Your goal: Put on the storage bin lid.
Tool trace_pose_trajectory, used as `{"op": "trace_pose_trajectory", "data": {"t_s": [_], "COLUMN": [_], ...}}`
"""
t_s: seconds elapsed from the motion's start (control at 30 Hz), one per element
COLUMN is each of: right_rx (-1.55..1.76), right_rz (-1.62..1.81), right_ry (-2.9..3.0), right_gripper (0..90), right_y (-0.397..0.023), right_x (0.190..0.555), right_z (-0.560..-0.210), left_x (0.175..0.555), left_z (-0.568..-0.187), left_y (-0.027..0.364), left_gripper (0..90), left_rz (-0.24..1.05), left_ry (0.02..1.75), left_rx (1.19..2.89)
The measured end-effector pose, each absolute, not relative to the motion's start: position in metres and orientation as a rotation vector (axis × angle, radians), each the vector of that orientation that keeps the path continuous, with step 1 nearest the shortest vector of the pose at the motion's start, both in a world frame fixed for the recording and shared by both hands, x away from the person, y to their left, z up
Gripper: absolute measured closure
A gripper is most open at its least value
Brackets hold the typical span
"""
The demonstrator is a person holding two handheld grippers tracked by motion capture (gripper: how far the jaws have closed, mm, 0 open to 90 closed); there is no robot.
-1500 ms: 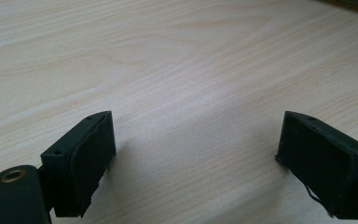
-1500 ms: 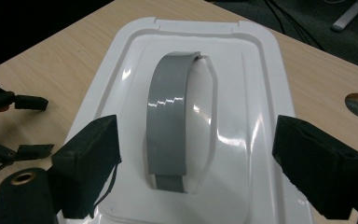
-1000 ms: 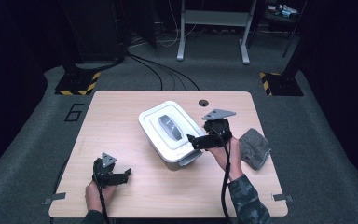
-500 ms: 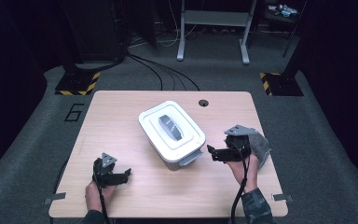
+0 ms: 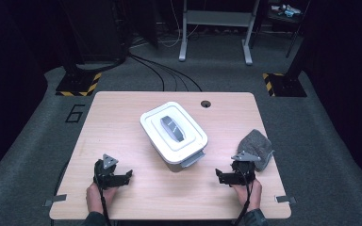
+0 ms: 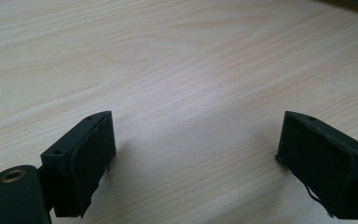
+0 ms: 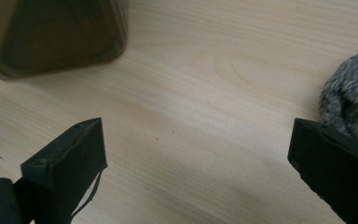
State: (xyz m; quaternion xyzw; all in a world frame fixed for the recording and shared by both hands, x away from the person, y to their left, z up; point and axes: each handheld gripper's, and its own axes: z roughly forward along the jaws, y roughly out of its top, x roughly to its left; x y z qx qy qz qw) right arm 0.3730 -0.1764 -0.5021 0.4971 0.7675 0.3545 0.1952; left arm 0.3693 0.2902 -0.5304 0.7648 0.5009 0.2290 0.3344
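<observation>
A white lidded box [image 5: 174, 134] with a grey handle [image 5: 172, 128] stands closed in the middle of the wooden table [image 5: 122, 117]. Its dark lower corner [image 7: 60, 32] is at the top left of the right gripper view. My right gripper [image 5: 220, 178] rests low near the front right of the table, open, with bare wood between its jaws [image 7: 198, 154]. A grey cloth [image 5: 257, 146] lies just beyond it, and its fuzzy edge [image 7: 354, 102] sits by the right jaw. My left gripper [image 5: 126, 178] rests at the front left, open over bare wood [image 6: 196, 158].
A round cable hole [image 5: 206, 103] is in the table's far edge. Metal clips [image 5: 54, 201] mark the front corners. Black cables [image 5: 169, 75] and a stand's grey legs [image 5: 217, 33] lie on the dark floor behind the table.
My right gripper has drawn back from the box's right side toward the table's front edge, ending beside the grey cloth. The left gripper has stayed put.
</observation>
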Motion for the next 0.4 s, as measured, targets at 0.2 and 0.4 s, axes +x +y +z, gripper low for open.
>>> {"op": "trace_pose_trajectory", "data": {"t_s": [0.2, 0.4], "right_rx": [1.419, 1.410], "right_rz": [0.950, 0.913], "right_ry": [2.151, 2.156], "right_gripper": [2.6, 0.0], "right_y": [-0.177, -0.177], "right_x": [0.371, 0.369], "right_z": [-0.520, -0.529], "left_x": [0.369, 0.369], "left_z": [-0.530, -0.531], "left_y": [0.290, 0.290], "left_gripper": [10.9, 10.9], "left_rz": [0.597, 0.609], "left_ry": [1.308, 1.306], "left_rx": [1.996, 1.993]}}
